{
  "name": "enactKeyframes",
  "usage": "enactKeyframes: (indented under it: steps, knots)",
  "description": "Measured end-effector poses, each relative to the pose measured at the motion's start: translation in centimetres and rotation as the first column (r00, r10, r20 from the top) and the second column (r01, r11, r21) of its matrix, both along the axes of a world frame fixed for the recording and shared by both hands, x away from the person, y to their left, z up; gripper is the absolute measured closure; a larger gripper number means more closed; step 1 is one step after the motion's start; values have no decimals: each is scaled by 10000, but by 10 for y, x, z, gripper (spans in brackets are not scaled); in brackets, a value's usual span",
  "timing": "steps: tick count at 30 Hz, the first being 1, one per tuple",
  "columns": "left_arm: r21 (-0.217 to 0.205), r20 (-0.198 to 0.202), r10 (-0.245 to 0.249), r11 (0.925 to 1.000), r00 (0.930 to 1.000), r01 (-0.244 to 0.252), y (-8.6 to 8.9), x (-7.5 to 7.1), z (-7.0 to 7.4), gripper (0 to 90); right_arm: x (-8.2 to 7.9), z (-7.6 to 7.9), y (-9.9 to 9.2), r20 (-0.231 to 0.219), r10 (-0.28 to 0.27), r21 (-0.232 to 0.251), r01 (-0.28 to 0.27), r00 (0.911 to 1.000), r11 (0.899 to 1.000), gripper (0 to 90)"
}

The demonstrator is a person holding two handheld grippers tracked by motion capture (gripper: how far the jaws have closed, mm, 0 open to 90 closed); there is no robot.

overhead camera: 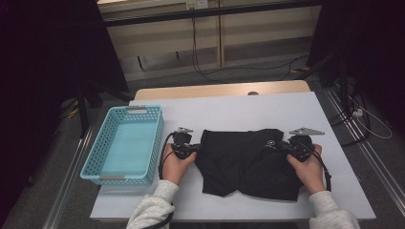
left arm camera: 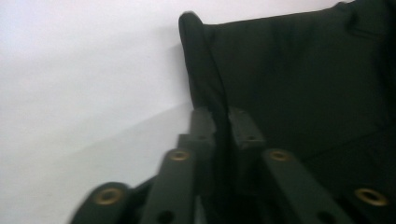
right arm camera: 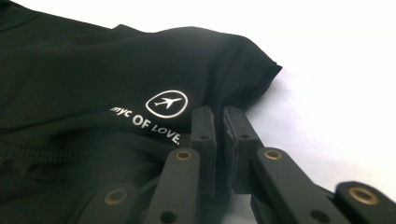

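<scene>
A person's two hands work a black garment (overhead camera: 248, 162), apparently a pair of shorts, spread flat near the front edge of a white-covered tabletop (overhead camera: 239, 107), with the left hand-held gripper (overhead camera: 193, 149) pinching the fabric at its left edge and the right hand-held gripper (overhead camera: 285, 146) pinching it at the right edge, near a small printed aeroplane logo (right arm camera: 166, 103). In the left gripper view the jaws are pressed together on a rolled hem, cloth caught between the pads; in the right gripper view the jaws are likewise closed on a fold just below the lettering. The cloth looks light, thin and limp, likely to sag and drape wherever it is unsupported, and smooth enough that a shallow bite could slip; the thicker hem and side edges, where the two grips sit now, seem the soundest places to hold it. To the left, just beside the left hand, stands a light blue perforated plastic basket (overhead camera: 154, 143), with nothing inside it. Beyond the tabletop's far edge, cables (overhead camera: 200, 67) trail across the floor before pale cabinets (overhead camera: 267, 36).
</scene>
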State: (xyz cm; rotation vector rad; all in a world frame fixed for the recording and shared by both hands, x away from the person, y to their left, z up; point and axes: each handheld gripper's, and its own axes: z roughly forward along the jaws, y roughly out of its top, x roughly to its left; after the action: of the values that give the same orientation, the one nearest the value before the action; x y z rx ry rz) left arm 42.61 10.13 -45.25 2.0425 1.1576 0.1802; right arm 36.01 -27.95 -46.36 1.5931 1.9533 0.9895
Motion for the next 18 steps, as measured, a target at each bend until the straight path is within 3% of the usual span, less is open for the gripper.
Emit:
enactKeyframes:
  steps: [4, 7, 9, 12, 18]
  knots:
    - [-356, 949, 209, 9992, 9953, -176, 6, 0, 18, 860, 0, 1, -1, 16, -34, 290, 34, 10000, 9996, 852]
    - [-541, 1416, 478, 9977, 9888, -404, 12, -2, 29, 854, -2, 6, -2, 391, -55, 401, 39, 9992, 9992, 854]
    - [-465, 1554, 590, 9975, 9861, -524, 13, -1, 27, 761, -3, 11, -2, 818, -121, 431, 86, 9966, 9990, 855]
    - [-486, 1223, 609, 9973, 9906, -553, 13, 2, 18, 579, -2, 9, -1, 718, 31, 425, -62, 9974, 9991, 854]
    - [20, 913, 753, 9971, 9930, -758, 14, 11, -1, 433, -2, 12, 2, 923, 92, 428, -132, 9957, 9990, 854]
